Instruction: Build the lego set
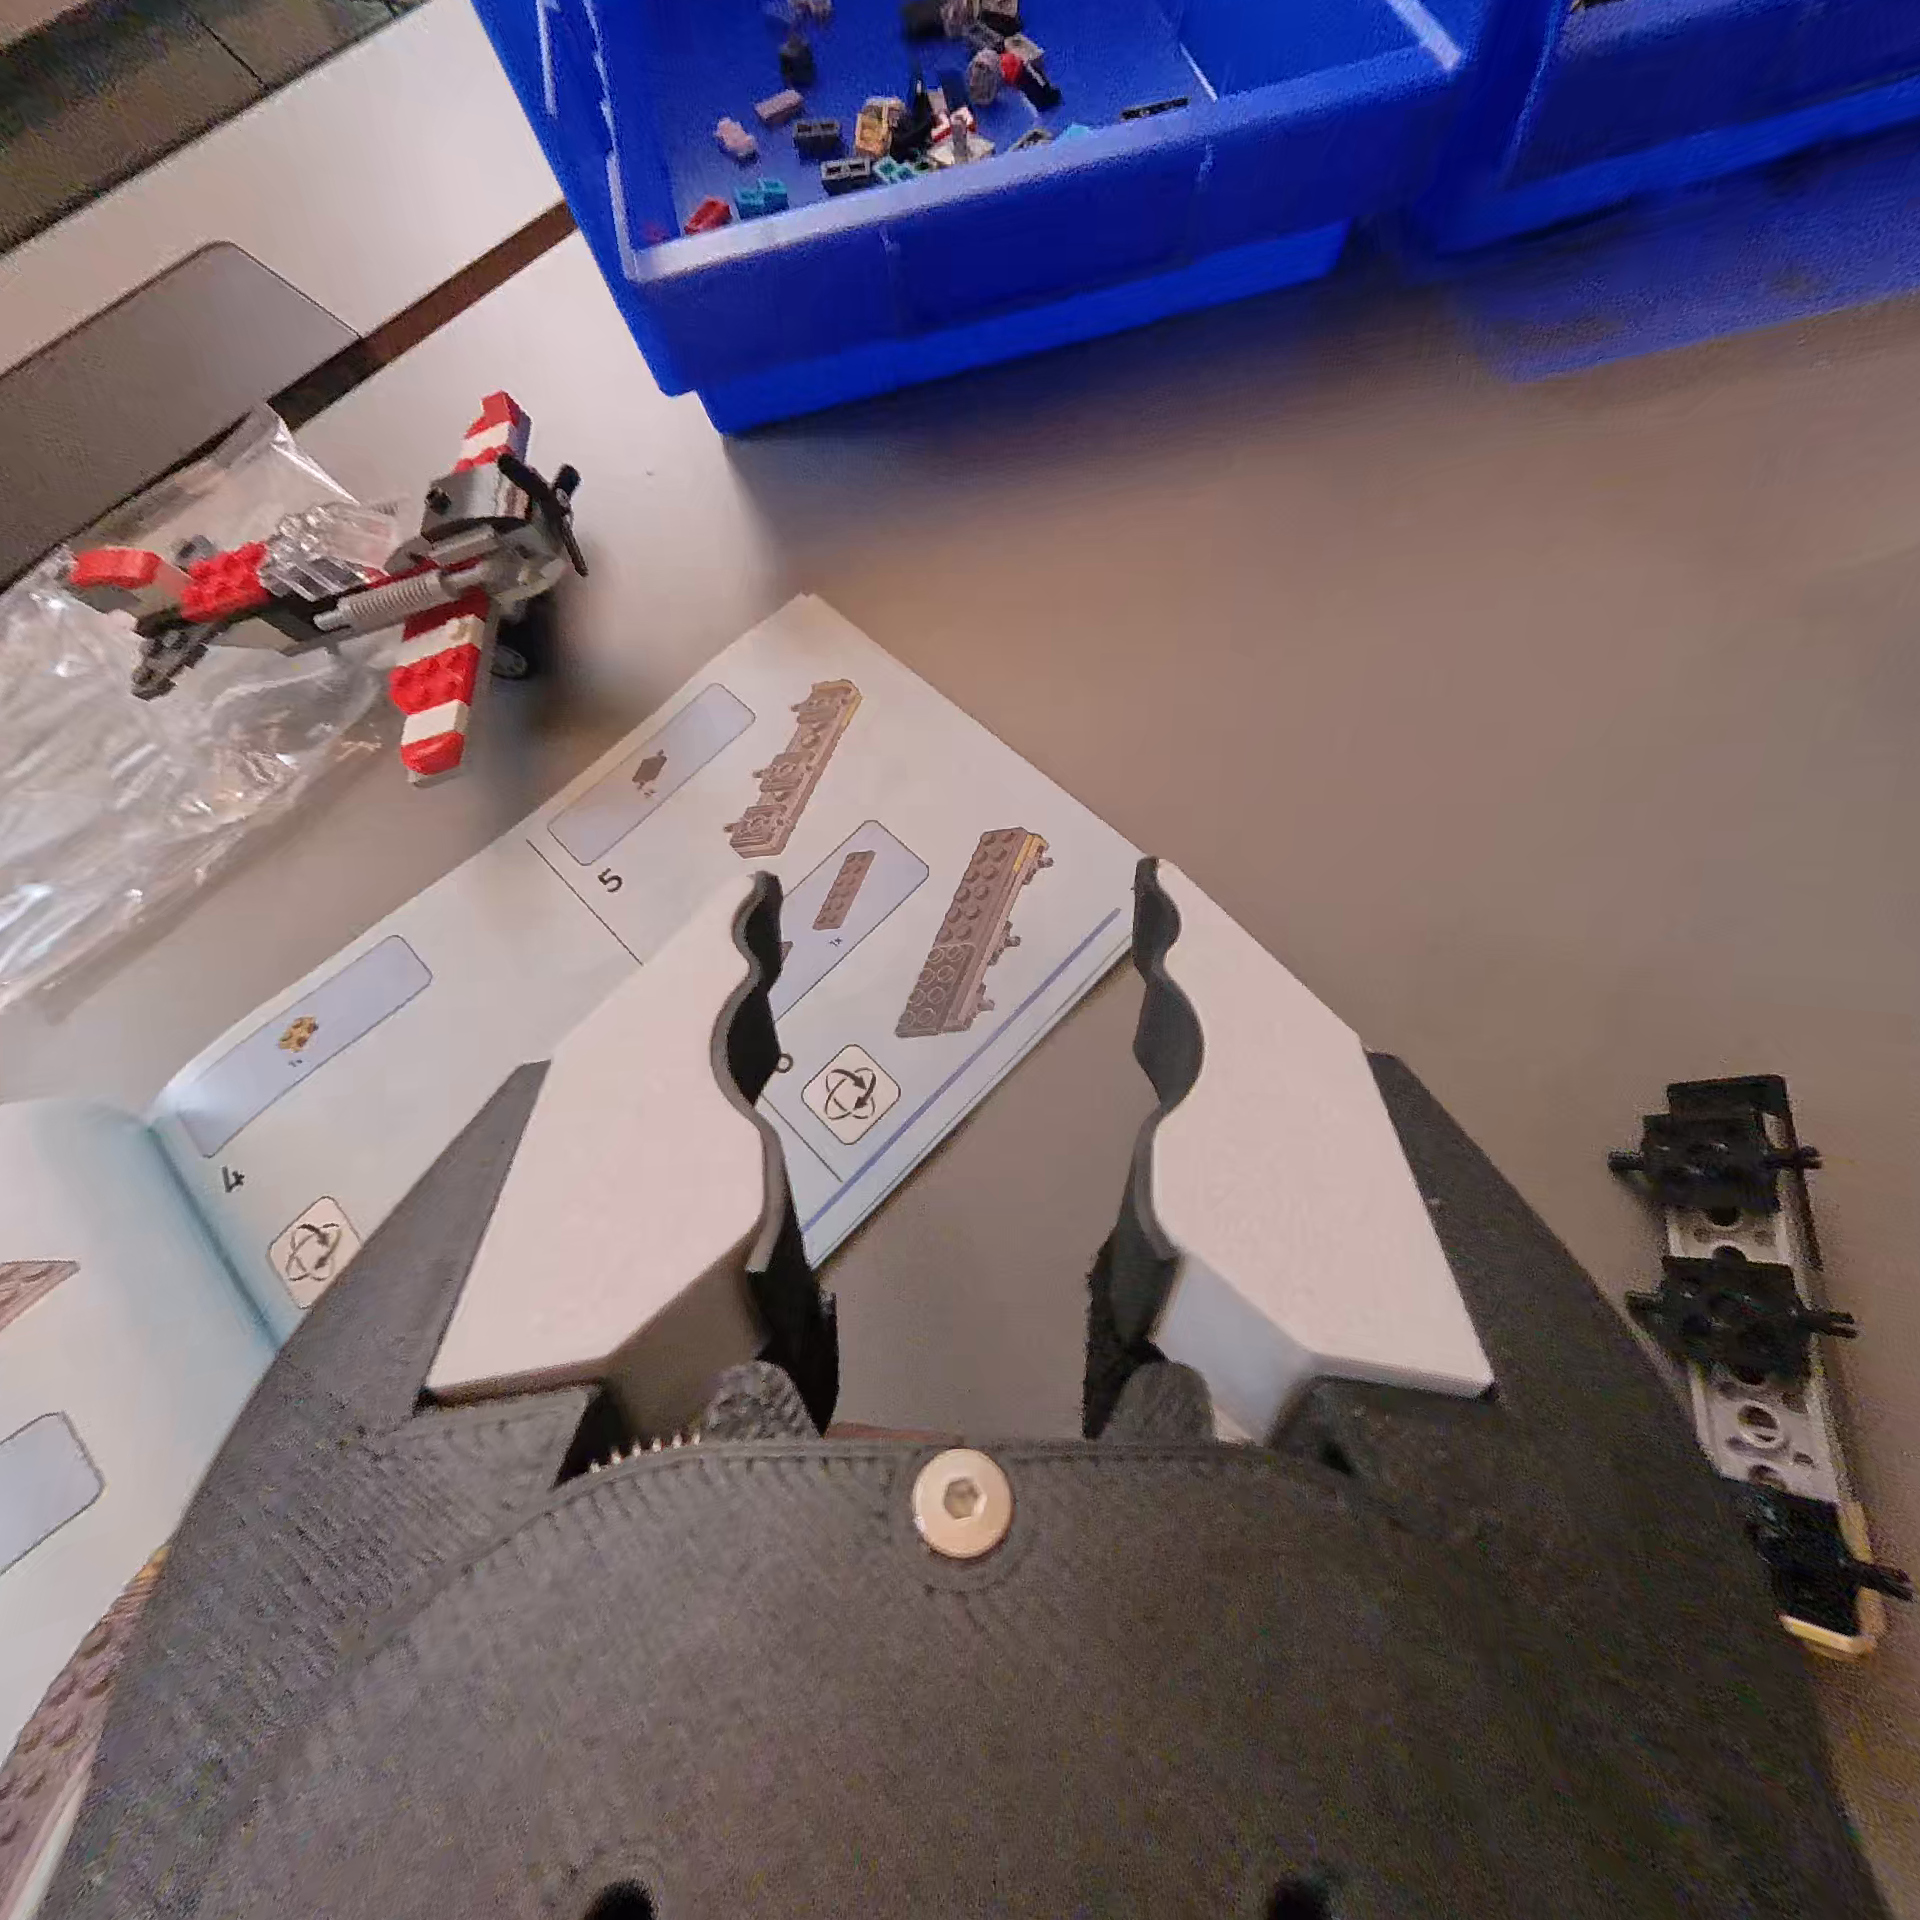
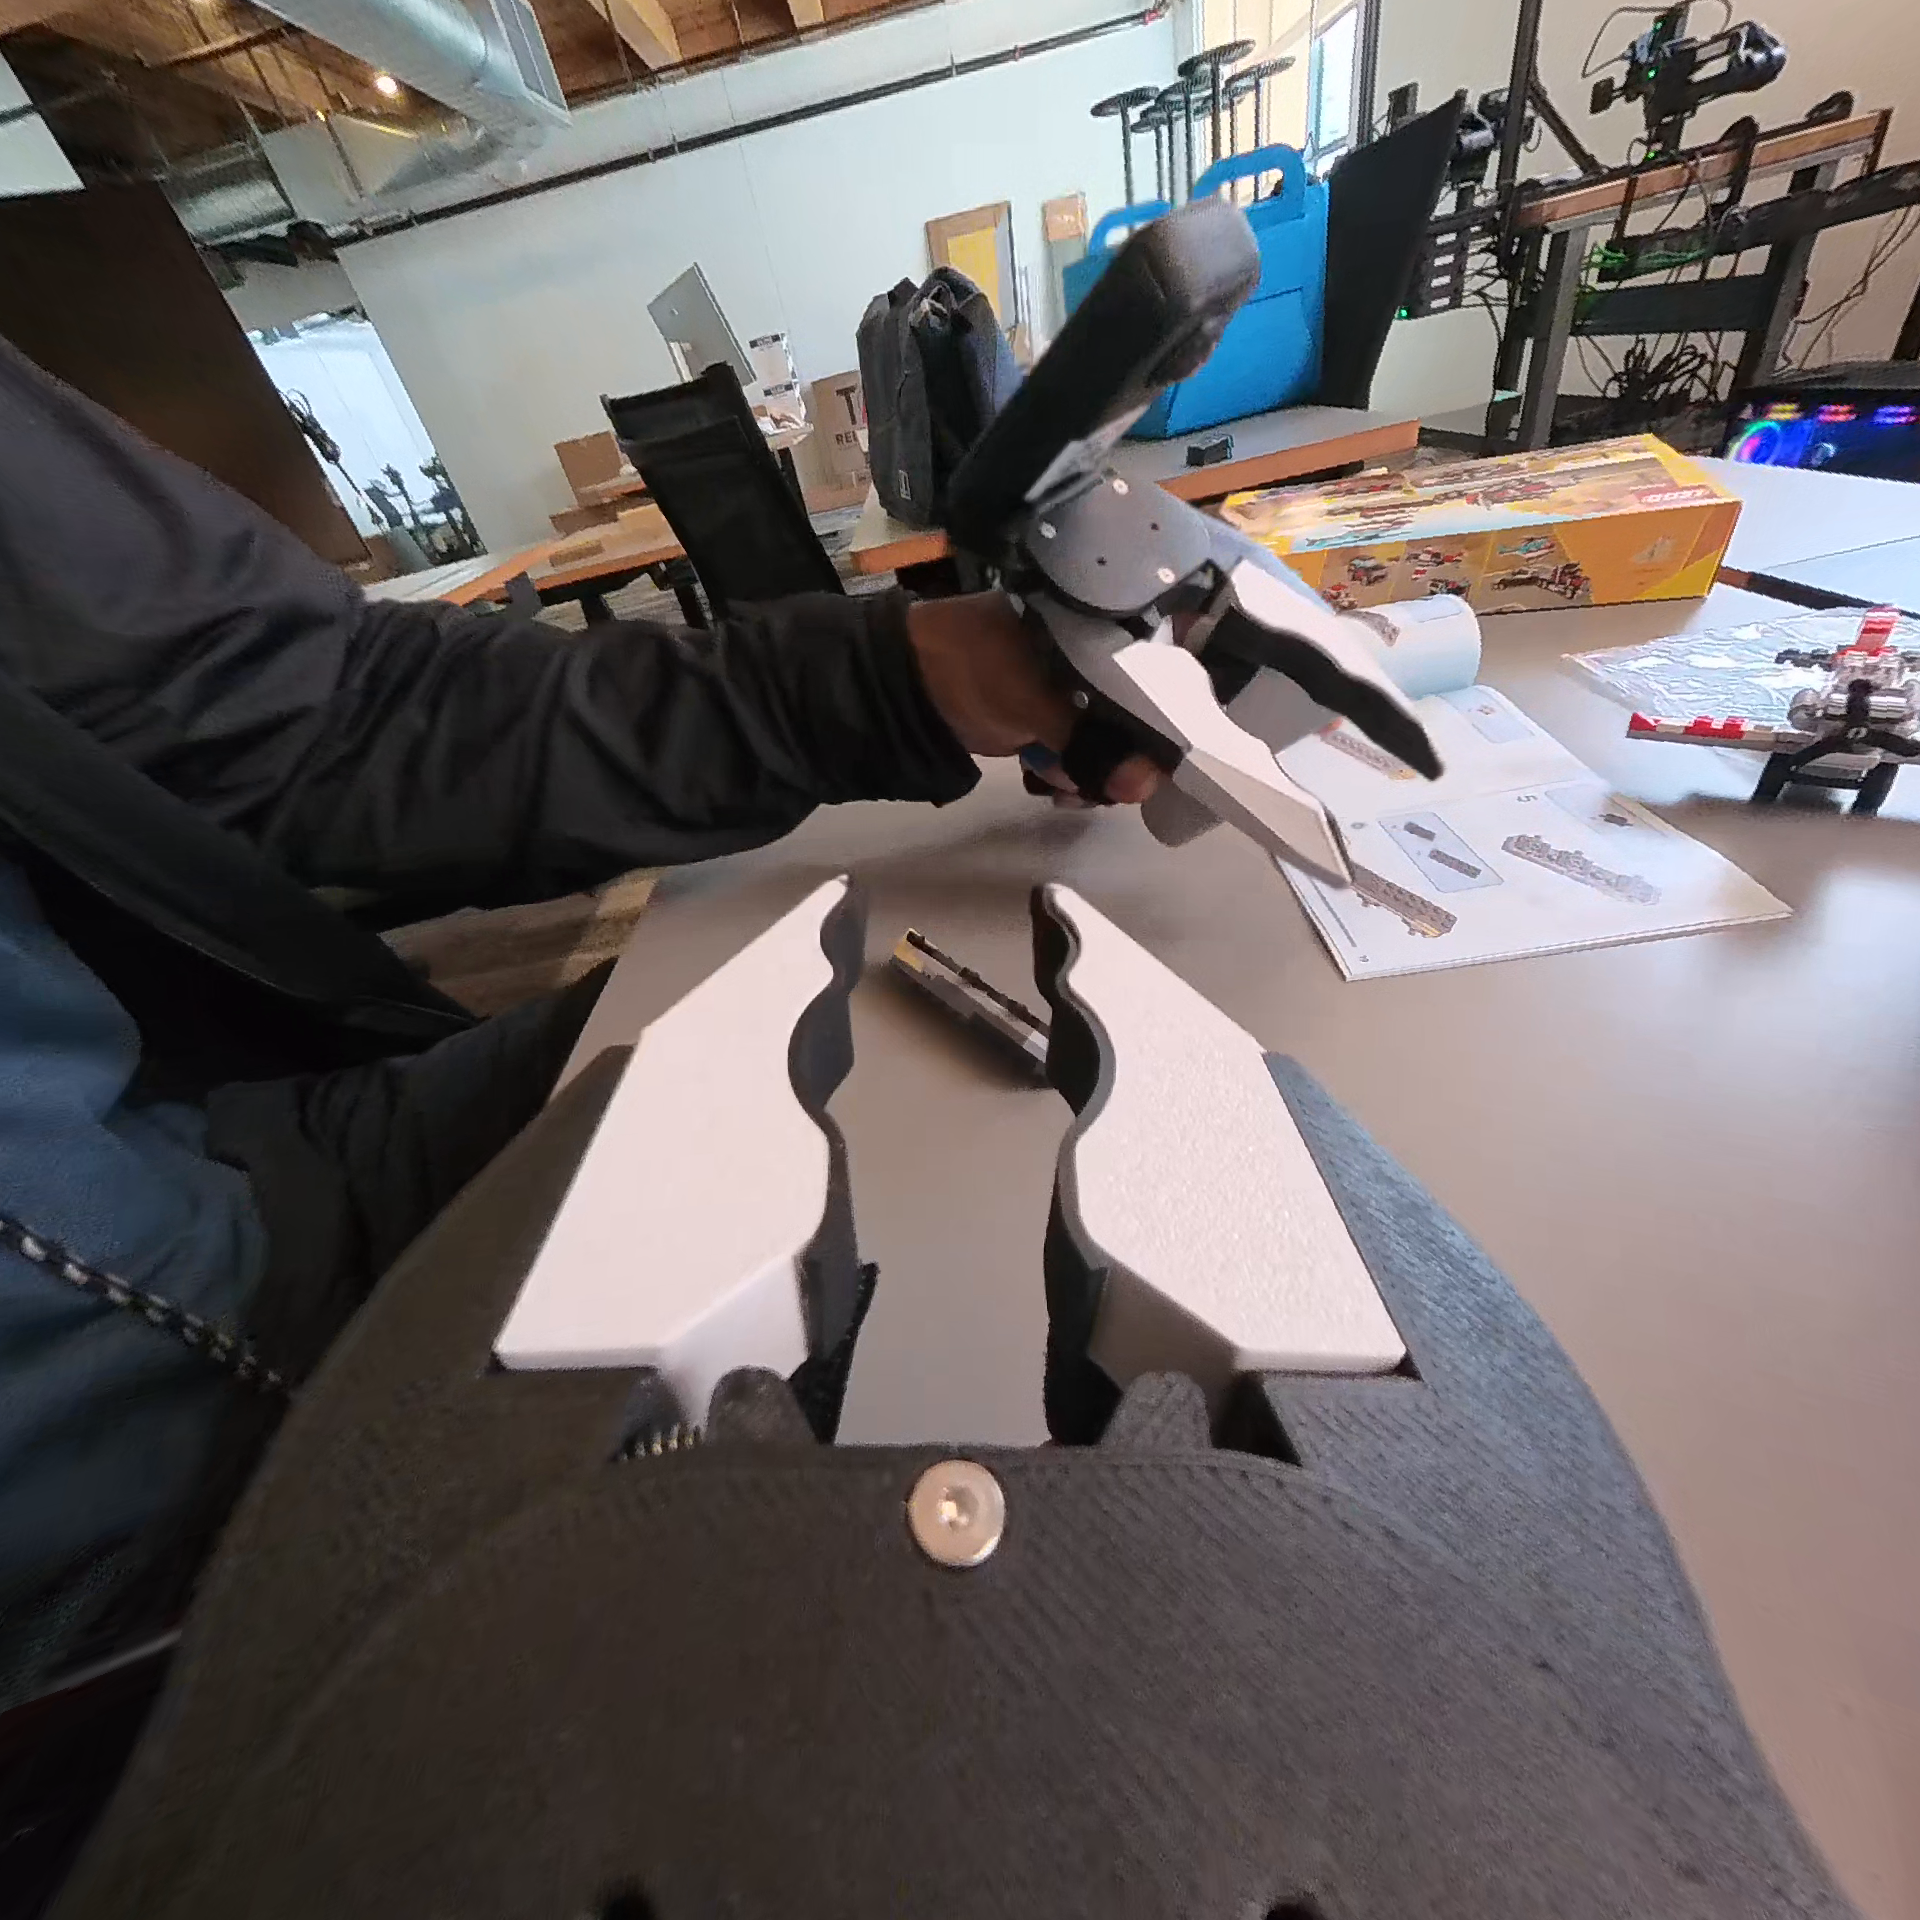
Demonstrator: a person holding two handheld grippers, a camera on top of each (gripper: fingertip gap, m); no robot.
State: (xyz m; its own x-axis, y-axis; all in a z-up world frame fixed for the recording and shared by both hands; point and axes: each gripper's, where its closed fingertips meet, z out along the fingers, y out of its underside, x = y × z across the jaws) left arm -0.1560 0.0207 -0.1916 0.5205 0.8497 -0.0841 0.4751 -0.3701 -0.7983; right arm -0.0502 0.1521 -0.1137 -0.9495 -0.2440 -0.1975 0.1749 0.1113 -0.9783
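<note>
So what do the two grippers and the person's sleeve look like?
Both the left gripper and the right gripper have a dark grey ribbed printed body, one silver bolt, and two white fingers with wavy black inner pads. The sleeve is dark and long.

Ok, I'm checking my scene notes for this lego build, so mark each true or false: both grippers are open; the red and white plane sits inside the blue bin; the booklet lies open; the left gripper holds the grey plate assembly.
1. Both the left gripper and the right gripper are open. True.
2. The plane sits inside the blue bin. False: it stands on the table beside a clear bag.
3. The instruction booklet lies open. True.
4. The left gripper holds the grey plate assembly. False: it lies on the table, ungripped.
</note>
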